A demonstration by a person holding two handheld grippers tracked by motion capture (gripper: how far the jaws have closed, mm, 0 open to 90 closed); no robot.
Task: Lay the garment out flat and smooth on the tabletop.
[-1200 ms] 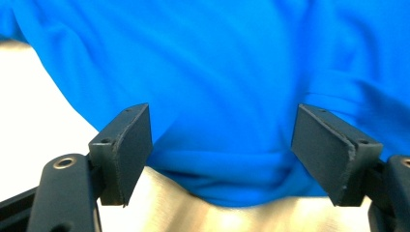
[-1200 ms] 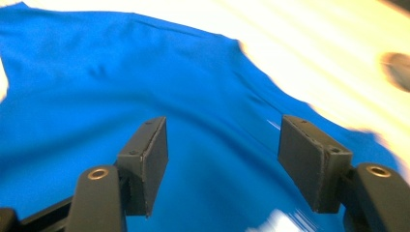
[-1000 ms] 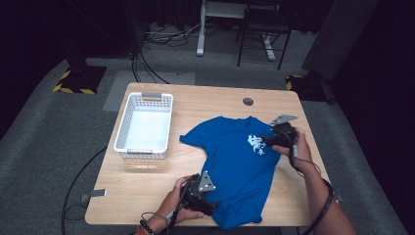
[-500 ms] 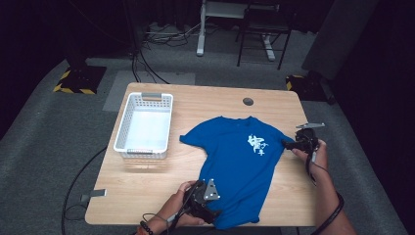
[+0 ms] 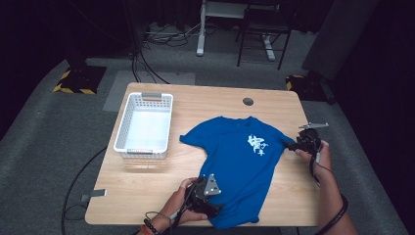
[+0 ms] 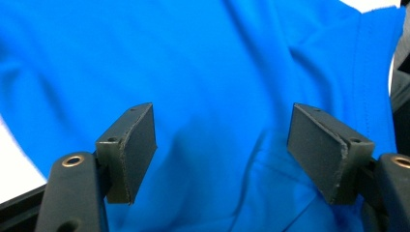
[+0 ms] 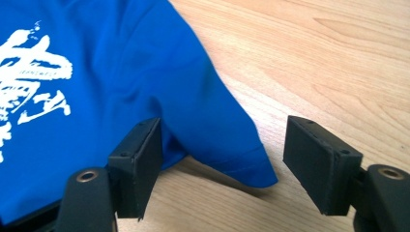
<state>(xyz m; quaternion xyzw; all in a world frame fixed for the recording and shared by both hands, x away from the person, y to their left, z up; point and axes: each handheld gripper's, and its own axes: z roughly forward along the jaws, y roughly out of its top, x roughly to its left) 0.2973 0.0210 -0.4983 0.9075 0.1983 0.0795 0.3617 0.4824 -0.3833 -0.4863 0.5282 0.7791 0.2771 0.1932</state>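
1. Left gripper [image 5: 211, 209] held low at the near edge, jaws spread wide, hand [image 5: 182, 203] wrapped around the body from the left.
2. Right gripper [image 5: 289, 146] out at the far right, jaws parted, pointing leftward.
3. Right forearm [image 5: 330, 196] stretched forward, wrist nearly straight.

The blue T-shirt [image 6: 208, 72] runs off every edge of the left gripper view, so its outline can't be read there. In the right gripper view the white print [image 7: 29, 82] is sliced by the left edge. From the high view that print's characters are too small to make out, and the left gripper [image 5: 215, 208] covers the hem corner beneath it.
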